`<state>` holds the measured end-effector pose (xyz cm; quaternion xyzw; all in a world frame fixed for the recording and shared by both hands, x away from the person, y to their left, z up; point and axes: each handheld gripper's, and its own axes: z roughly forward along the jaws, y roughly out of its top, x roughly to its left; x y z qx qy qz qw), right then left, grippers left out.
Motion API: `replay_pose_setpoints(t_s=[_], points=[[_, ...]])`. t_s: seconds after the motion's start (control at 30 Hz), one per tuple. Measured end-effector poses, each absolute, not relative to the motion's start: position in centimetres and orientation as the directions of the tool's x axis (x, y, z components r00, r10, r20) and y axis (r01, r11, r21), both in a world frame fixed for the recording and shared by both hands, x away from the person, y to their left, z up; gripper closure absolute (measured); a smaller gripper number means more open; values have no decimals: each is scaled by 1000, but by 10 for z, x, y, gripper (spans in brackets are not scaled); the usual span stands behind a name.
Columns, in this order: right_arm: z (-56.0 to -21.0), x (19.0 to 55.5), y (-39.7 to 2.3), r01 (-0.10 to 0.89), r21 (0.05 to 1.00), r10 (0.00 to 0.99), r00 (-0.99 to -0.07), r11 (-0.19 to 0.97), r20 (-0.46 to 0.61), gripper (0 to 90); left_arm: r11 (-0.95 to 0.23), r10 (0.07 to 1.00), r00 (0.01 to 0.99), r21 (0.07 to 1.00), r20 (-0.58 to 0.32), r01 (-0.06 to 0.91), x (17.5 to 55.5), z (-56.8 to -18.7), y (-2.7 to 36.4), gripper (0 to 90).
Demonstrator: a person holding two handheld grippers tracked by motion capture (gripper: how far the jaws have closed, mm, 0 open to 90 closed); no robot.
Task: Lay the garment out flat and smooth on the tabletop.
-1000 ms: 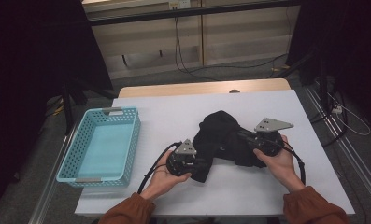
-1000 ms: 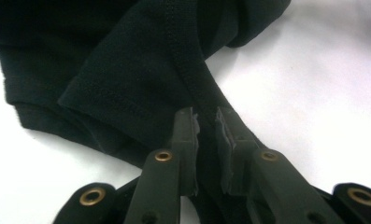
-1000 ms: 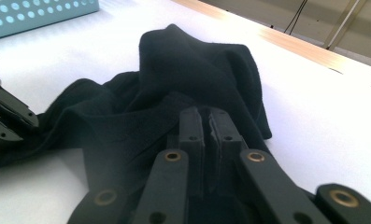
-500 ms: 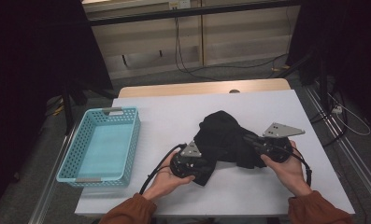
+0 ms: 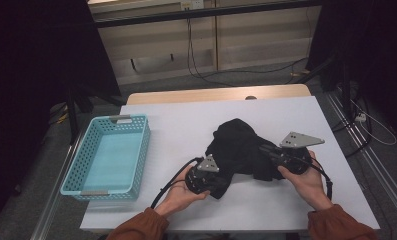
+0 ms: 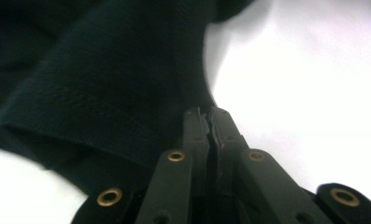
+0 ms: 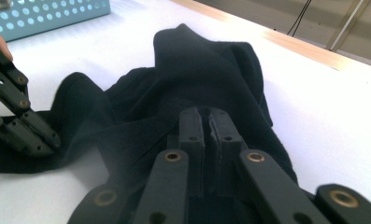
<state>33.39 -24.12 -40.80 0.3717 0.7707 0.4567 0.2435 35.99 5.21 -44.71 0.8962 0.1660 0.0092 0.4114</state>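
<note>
A crumpled black knitted cloth garment [image 5: 241, 150] lies bunched on the white table [image 5: 186, 125], right of centre and well apart from the light blue perforated plastic basket [image 5: 111, 155] at the table's left. The left gripper [image 6: 206, 116] has just been closing, and its jaws now stand pressed together on a thin edge of the fabric at the near left corner of the heap; in the left gripper view the cloth folds away up and to the left from the jaw tips. The right gripper [image 7: 206, 116] has its jaws shut too, pinching the dark fabric at the heap's right end. The step in hand looks like taking two corners in order to spread or fold the garment. To do it well, both pinches should hold one layer of hem rather than a wad, so a light tug apart would show whether the edge between the hands runs free or is twisted; lifting evenly with both hands should let the bulk hang and unroll. The garment's long axis runs roughly from the left gripper to the right gripper, slanting a little away towards the right, with a rounded hump pointing to the far edge; which end is neck or hem I cannot tell.
</note>
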Motion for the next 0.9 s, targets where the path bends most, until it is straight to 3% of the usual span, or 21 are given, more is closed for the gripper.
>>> replay_pose_setpoints(t_s=[0.23,0.9], points=[[-403,335,-242,336,893,797,-603,299,-39,861,-469,378,918,831,-118,300,367,-417,77,869],[-361,340,-236,224,946,800,-597,234,-56,862,-266,494,862,925,-111,272,382,-363,111,870]])
